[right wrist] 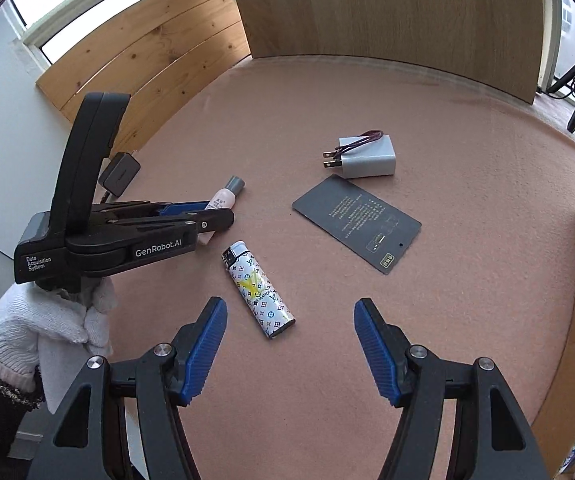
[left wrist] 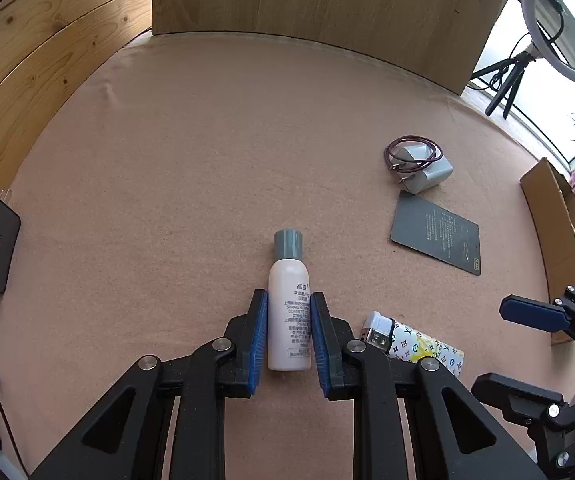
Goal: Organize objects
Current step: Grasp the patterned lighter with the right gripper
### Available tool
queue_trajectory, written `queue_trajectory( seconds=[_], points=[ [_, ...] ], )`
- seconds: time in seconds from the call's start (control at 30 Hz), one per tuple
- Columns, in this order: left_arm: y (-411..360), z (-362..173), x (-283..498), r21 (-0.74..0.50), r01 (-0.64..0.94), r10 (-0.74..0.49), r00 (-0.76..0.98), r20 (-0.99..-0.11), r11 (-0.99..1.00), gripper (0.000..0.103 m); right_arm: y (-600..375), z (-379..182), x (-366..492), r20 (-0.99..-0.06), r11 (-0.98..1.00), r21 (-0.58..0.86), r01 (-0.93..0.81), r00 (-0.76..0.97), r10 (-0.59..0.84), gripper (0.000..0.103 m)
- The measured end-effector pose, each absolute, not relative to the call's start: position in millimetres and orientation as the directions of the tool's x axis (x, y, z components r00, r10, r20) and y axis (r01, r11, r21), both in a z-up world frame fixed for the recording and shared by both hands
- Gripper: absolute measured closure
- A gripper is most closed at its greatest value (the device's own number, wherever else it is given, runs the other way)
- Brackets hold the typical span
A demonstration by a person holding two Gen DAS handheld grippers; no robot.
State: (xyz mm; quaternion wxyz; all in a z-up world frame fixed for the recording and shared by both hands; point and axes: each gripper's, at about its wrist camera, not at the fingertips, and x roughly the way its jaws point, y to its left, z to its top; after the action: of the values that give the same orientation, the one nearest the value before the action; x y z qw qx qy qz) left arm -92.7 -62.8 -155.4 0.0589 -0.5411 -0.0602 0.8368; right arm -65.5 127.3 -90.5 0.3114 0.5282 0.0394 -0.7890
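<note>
2 grippers were over the pinkish felt-covered tabletop (left wrist: 167, 160). The left gripper (left wrist: 289, 332) had its blue ribbed pads against both flanks of the small pale-pink plastic bottle with a grey-blue screw cap (left wrist: 289, 312), which lay on its side on the felt, cap pointing away. The jaws pinched the bottle at mid-body, over the printed label.

Handling judgement: the bottle looked light and fairly stiff, but its smooth round wall could roll or squirt out of a shallow pinch. A hold across the widest part of the body, below the shoulder, seemed soundest; the cap is narrower and a poorer purchase.

The right gripper (right wrist: 290, 344) hung with jaws spread wide and nothing between the pads, just short of the slim lighter wrapped in a white monogram print (right wrist: 259, 290). That lighter looked light, rigid and glossy; a grip across its narrow sides at mid-length would suit.

Farther off lay the flat dark-grey printed card (right wrist: 357, 224), thin and probably awkward to lift, and the grey wall charger with a coiled maroon cable (right wrist: 363, 156).
</note>
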Motion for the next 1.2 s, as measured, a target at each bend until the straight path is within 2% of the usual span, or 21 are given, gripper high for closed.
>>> queue_trajectory(
  seconds=[0.3,0.73,1.07,1.2],
  points=[
    [-74,-156,-65,-0.176,-0.017,0.167,-0.412,-0.896,-0.984,0.081,80,-110,-69,-0.897,-0.751,0.175,0.637,-0.211,-0.388,0.04],
    [-68,-155,-42,-0.177,-0.023,0.171,-0.405,-0.898,-0.984,0.08,66,-124,-74,-0.919,-0.738,0.114,0.665,-0.21,-0.332,0.045],
    [-69,-155,-40,-0.185,-0.02,0.178,-0.401,-0.899,-0.982,0.08,63,-124,-72,-0.924,-0.744,0.058,0.665,-0.246,-0.292,0.064],
    [-71,-154,-42,-0.194,-0.017,0.185,-0.4,-0.898,-0.981,0.078,64,-123,-72,-0.925,-0.749,0.046,0.661,-0.256,-0.282,0.076]
  ],
)
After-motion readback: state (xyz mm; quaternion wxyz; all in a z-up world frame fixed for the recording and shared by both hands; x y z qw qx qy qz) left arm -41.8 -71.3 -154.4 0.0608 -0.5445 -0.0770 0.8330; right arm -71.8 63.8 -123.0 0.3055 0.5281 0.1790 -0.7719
